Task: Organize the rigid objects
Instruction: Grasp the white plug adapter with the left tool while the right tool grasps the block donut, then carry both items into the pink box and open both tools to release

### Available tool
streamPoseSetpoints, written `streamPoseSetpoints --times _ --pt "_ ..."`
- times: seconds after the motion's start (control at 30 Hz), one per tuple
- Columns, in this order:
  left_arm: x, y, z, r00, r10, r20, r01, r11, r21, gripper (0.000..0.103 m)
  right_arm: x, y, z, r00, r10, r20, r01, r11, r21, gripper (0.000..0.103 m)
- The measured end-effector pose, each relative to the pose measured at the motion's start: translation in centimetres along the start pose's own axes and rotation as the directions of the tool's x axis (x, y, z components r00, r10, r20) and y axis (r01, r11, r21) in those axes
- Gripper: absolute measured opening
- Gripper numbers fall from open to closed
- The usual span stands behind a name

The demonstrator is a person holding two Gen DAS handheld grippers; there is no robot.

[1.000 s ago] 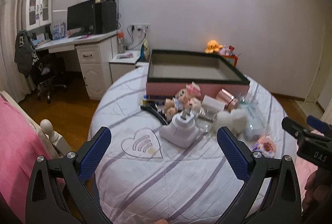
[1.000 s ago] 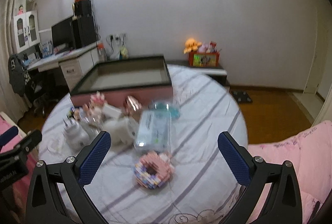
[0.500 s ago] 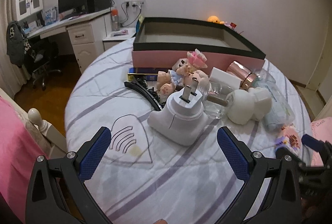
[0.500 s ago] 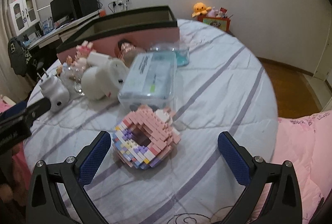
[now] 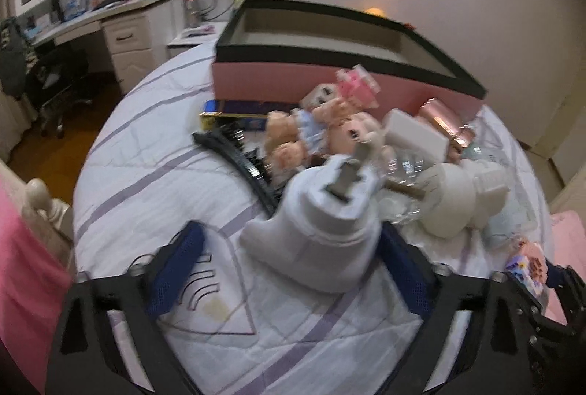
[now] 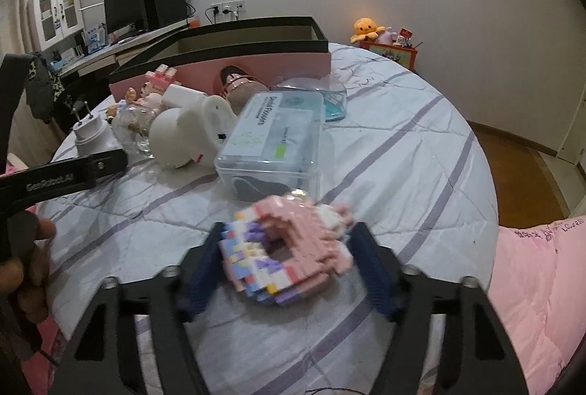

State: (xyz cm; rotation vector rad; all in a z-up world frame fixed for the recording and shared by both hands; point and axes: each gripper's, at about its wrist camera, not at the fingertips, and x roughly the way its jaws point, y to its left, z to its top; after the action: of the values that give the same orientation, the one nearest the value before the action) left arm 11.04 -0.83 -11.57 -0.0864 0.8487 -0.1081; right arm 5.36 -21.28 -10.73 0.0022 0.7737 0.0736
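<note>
A white plug adapter stands on the striped quilt between the blue pads of my left gripper. Its jaws are closing; the right pad is at the adapter's side, while the left pad is still a gap away. My right gripper is closing around a pink and pastel brick ring, and both pads touch its sides. Behind the pile stands an open pink box with a black rim, nothing visible inside. In the right wrist view the left gripper's arm lies by the adapter.
Between the adapter and the box lie small dolls, a black comb, a white round device and a glass bottle. A clear lidded case sits just beyond the brick ring. A pink blanket is at the right.
Both grippers have dropped closer to the quilt and their jaws have narrowed. The left now straddles the plug adapter; the right has closed in on the brick ring.
</note>
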Motion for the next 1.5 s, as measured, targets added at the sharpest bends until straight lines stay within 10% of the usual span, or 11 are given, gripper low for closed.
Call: streamPoseSetpoints --times 0.7,1.03,1.5 --pt "-5.9 2.2 -2.6 0.992 -0.072 0.1 0.07 0.997 0.023 0.069 -3.0 1.2 1.7 0.993 0.113 0.041 -0.112 0.993 -0.028 0.061" --pt "-7.7 1.8 7.0 0.966 -0.105 0.236 0.091 0.994 0.067 0.069 -2.1 1.1 14.7 0.979 0.144 0.141 -0.133 0.987 -0.088 0.061" --pt "4.9 0.7 16.4 0.995 -0.079 0.068 0.076 0.996 0.041 0.069 12.0 1.1 23.0 0.978 0.19 -0.089 -0.19 0.982 0.016 0.062"
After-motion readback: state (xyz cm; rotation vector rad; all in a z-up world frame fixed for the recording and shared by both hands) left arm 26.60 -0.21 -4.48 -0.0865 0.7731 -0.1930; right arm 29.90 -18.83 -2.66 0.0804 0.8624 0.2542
